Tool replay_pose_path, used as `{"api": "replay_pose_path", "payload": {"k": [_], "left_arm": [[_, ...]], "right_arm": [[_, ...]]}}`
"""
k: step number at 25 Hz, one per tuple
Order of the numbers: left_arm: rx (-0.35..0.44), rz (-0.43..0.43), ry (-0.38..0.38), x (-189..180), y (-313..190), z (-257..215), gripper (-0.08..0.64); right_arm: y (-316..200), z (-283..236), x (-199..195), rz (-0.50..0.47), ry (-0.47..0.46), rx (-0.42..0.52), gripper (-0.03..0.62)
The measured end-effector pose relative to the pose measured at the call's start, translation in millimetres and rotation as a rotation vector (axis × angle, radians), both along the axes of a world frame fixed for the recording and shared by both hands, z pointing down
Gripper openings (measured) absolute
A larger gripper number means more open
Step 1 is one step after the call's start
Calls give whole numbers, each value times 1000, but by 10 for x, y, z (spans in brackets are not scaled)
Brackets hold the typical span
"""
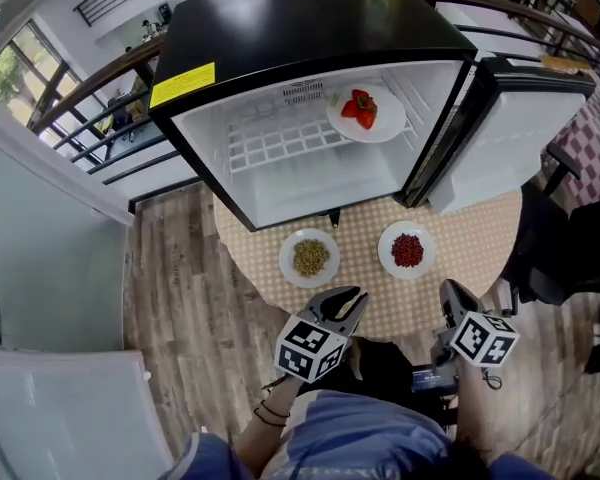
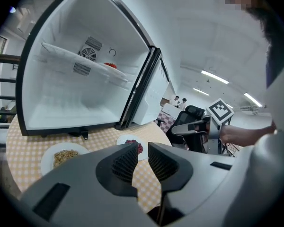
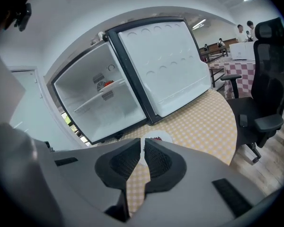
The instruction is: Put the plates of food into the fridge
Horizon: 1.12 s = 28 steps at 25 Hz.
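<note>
Fridge [image 1: 280,28] open, strawberry plate [image 1: 366,113] on its shelf. Bench [image 1: 360,226], fridge-side edge: grain plate [image 1: 310,258], red-bean plate [image 1: 407,250]. Left gripper [image 1: 345,296] jaws narrowly parted, right gripper [image 1: 450,288] jaws nearly together, both empty. Risk: a rim-only grip tilts the plate and spills food.

Head view: high over the person, aimed steeply down at the round table with yellow checked cloth [image 1: 480,258] and the open black mini fridge with white inside [image 1: 280,28]. The left gripper [image 1: 348,303] and right gripper [image 1: 448,293] sit at its bottom edge. Left gripper view: low at the table edge, close, faces the fridge cavity. Right gripper view: low, farther right, faces the cavity plus the open white fridge door [image 3: 165,65]. All three share fridge and table.
</note>
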<state>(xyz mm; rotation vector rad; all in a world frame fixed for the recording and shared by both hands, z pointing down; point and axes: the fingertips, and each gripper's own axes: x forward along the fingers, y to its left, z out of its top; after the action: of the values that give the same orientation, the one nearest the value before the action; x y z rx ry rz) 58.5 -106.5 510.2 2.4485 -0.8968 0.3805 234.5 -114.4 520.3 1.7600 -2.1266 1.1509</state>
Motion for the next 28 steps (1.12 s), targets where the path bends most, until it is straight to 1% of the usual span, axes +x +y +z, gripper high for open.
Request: {"api": "replay_pose_path", "payload": {"k": [5, 9, 12, 15, 18, 20, 24, 28], "left_arm": [[-57, 29, -50, 292, -276, 349, 61], [-130, 50, -117, 475, -436, 729, 61], [-196, 30, -140, 551, -510, 959, 62], [-259, -2, -159, 584, -566, 1149, 66], [-306, -22, -179, 603, -612, 1304, 118], [-330, -39, -181, 625, -643, 1368, 124], [-362, -79, -172, 706, -750, 1431, 124], [-379, -103, -195, 731, -844, 1517, 129]], "right_arm": [[-370, 400, 252, -71, -20, -69, 38], [-588, 670, 296, -123, -62, -118, 39], [-649, 894, 285, -183, -75, -163, 40], [-674, 1105, 305, -209, -92, -206, 42], [-702, 1245, 306, -227, -118, -243, 83], [-725, 1305, 302, -241, -131, -260, 104], [-776, 1391, 307, -251, -154, -288, 110], [-838, 1416, 291, -252, -165, -291, 110]]}}
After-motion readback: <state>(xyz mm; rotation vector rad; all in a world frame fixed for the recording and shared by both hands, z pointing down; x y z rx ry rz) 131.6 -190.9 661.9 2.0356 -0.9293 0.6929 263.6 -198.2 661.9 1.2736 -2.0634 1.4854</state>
